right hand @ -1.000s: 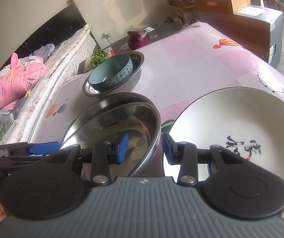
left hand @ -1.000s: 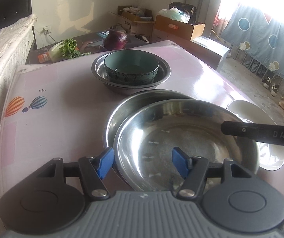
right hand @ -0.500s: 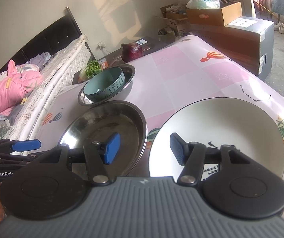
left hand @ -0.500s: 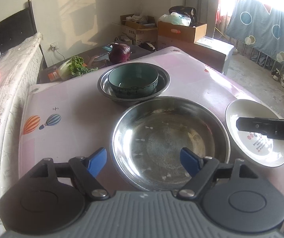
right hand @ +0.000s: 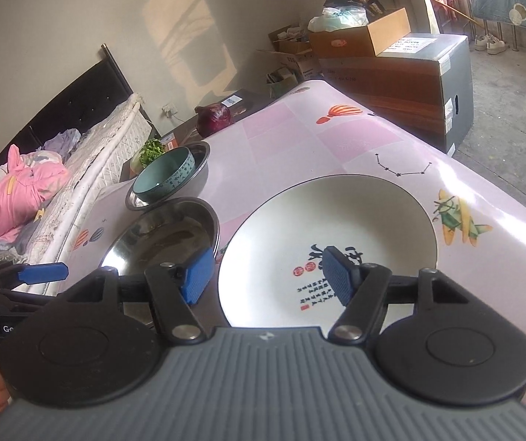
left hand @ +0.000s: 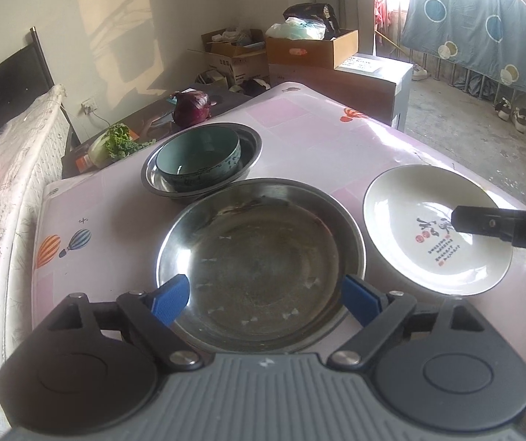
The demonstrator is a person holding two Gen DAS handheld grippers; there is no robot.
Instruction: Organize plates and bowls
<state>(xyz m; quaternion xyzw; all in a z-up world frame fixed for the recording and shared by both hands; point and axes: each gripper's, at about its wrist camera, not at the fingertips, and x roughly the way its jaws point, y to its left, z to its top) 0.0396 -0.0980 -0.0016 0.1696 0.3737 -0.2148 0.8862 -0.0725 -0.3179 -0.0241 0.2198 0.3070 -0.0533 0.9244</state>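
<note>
left gripper: jaws just widened, nothing between pads, above near rim of large steel basin | right gripper: jaws just widened, empty, over white plate just right of basin | farther back: teal bowl nested in small steel bowl on pink table

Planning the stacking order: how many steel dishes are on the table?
2 visible: a large steel pan at the near edge, and a smaller steel basin behind it, holding the teal bowl. More could be nested beneath.
</note>
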